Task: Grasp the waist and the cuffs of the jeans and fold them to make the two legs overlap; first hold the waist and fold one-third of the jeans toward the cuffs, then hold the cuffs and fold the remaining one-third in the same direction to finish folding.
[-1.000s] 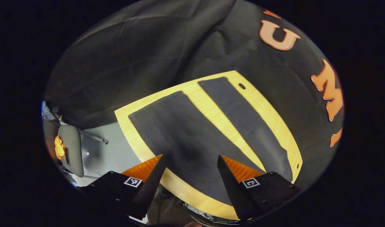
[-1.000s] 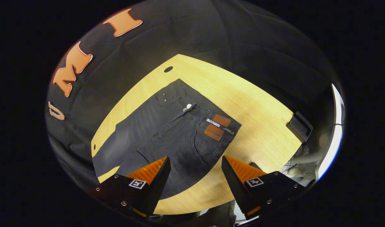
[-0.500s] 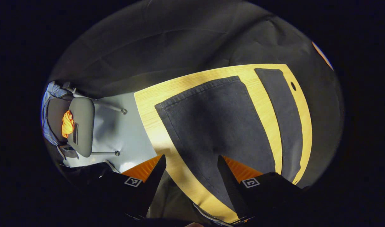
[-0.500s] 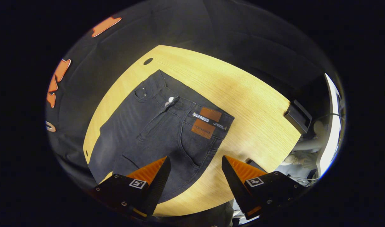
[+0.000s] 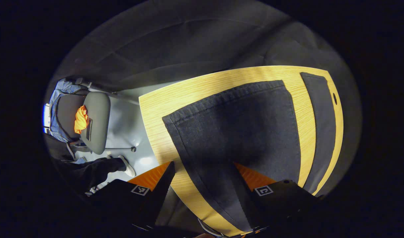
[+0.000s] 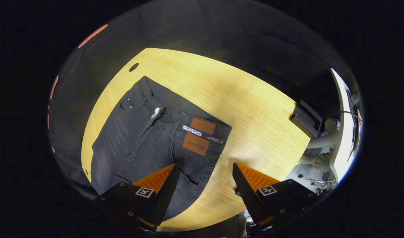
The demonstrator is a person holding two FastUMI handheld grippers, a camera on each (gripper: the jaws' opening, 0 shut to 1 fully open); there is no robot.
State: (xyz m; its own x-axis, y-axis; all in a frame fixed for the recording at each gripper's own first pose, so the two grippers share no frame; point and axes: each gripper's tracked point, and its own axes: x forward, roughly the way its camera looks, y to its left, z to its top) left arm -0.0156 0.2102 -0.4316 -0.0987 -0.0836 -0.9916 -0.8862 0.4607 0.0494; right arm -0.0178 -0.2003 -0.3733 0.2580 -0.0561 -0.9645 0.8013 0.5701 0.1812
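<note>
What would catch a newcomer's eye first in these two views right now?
The dark jeans lie spread flat on the yellow wooden table, their brown waist patches standing out in the right gripper view. In the left gripper view the two legs lie apart, the near leg's cuff ahead of the open left gripper.

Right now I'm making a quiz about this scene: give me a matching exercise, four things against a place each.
Things:
1. jeans
2. brown patches
3. chair
4. black box

Places:
A. on the floor beside the table
B. at the table's far edge
C. spread flat on the table
D. on the waistband

Pairs: 1-C, 2-D, 3-A, 4-B
</note>
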